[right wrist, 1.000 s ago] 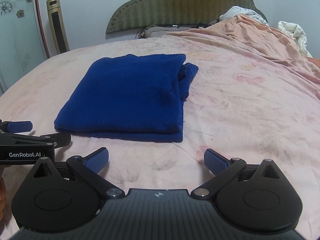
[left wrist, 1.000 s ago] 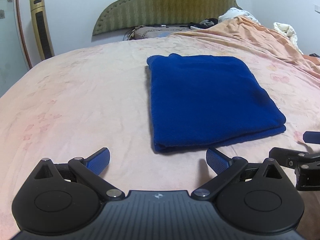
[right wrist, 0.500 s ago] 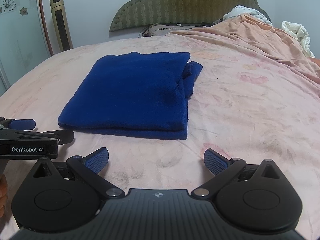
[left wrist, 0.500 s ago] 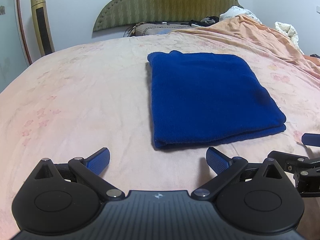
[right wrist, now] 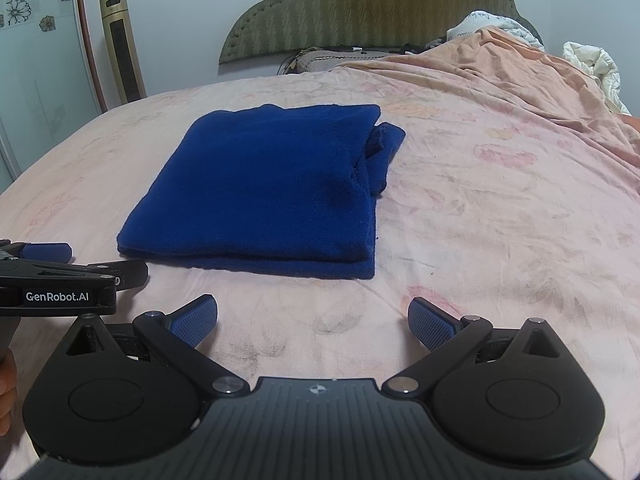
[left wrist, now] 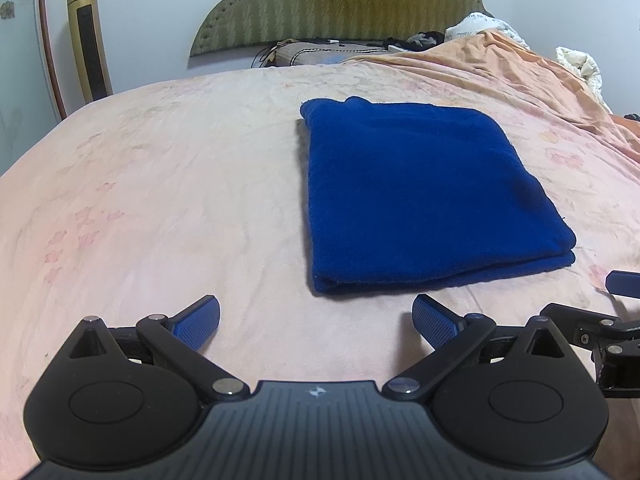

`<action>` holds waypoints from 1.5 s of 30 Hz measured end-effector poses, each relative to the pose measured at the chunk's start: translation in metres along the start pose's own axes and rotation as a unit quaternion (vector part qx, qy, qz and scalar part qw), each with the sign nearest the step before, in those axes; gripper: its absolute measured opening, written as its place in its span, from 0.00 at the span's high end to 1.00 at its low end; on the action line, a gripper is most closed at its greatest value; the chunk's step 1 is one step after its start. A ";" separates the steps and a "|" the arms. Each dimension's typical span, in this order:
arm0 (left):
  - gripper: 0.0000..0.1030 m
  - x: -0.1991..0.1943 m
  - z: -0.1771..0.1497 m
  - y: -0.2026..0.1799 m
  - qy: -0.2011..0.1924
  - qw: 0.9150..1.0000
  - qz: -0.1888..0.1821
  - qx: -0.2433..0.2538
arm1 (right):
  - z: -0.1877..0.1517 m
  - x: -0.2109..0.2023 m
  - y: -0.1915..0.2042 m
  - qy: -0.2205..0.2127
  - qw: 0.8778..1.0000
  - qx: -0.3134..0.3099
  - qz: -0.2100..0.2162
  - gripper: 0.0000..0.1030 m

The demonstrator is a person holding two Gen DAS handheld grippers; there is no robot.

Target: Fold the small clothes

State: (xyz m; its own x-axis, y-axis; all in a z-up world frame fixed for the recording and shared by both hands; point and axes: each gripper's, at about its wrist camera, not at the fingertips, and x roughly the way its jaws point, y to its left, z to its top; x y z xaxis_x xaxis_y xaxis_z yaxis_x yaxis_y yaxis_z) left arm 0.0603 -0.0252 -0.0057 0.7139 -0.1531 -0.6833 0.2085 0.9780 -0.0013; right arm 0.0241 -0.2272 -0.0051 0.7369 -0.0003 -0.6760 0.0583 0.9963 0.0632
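A dark blue garment (left wrist: 420, 196) lies folded into a flat rectangle on the pink bedsheet (left wrist: 160, 200); it also shows in the right wrist view (right wrist: 272, 188), with a bunched part sticking out at its far right corner. My left gripper (left wrist: 316, 320) is open and empty, just short of the garment's near left corner. My right gripper (right wrist: 312, 320) is open and empty, just short of the near right corner. Each gripper shows at the edge of the other's view.
A green padded headboard (left wrist: 340, 4) and pillows stand at the far end of the bed. An orange blanket (right wrist: 500, 68) is heaped at the back right. A gold tower fan (left wrist: 88, 40) stands by the wall at left.
Both grippers have drawn back slightly from the folded garment and stayed open. The garment has not moved.
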 end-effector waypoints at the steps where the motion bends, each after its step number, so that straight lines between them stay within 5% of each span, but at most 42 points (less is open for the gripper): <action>1: 0.00 0.000 0.000 0.000 0.000 1.000 0.000 0.000 | 0.000 0.000 0.000 0.000 1.000 0.000 0.000 0.00; 45: 0.00 0.003 -0.001 0.004 0.016 1.000 -0.006 -0.005 | -0.001 0.001 0.005 0.002 1.000 -0.007 0.007 0.00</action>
State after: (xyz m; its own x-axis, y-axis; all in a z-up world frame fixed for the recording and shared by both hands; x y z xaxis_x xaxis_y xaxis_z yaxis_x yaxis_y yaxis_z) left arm 0.0621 -0.0216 -0.0086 0.6904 -0.1597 -0.7056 0.2091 0.9778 -0.0167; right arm 0.0243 -0.2224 -0.0057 0.7347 0.0133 -0.6782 0.0393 0.9973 0.0621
